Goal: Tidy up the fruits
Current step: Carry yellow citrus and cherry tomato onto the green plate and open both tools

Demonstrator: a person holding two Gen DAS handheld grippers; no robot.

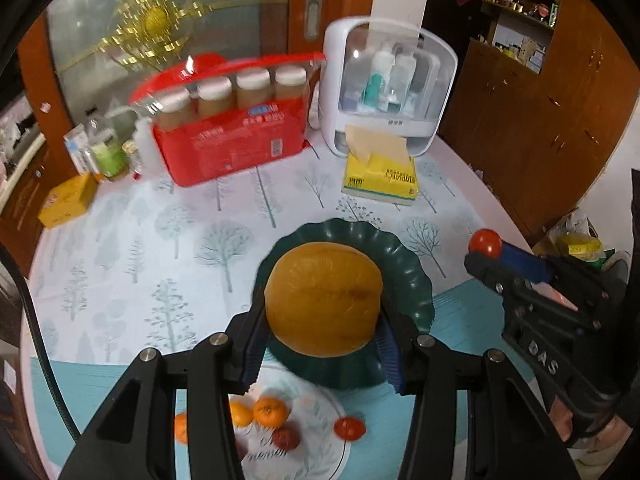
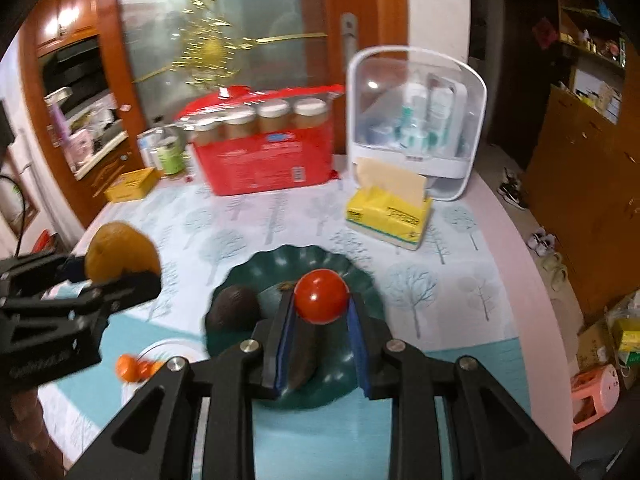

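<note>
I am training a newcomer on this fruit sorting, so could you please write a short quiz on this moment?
1. True or false: the left tool holds the orange.
2. What does the right tool grip: A a tangerine, B the tomato, C a tissue?
3. Fill in: the dark fruit lies on the green ____.

Key: 1 true. 2 B. 3 plate.
</note>
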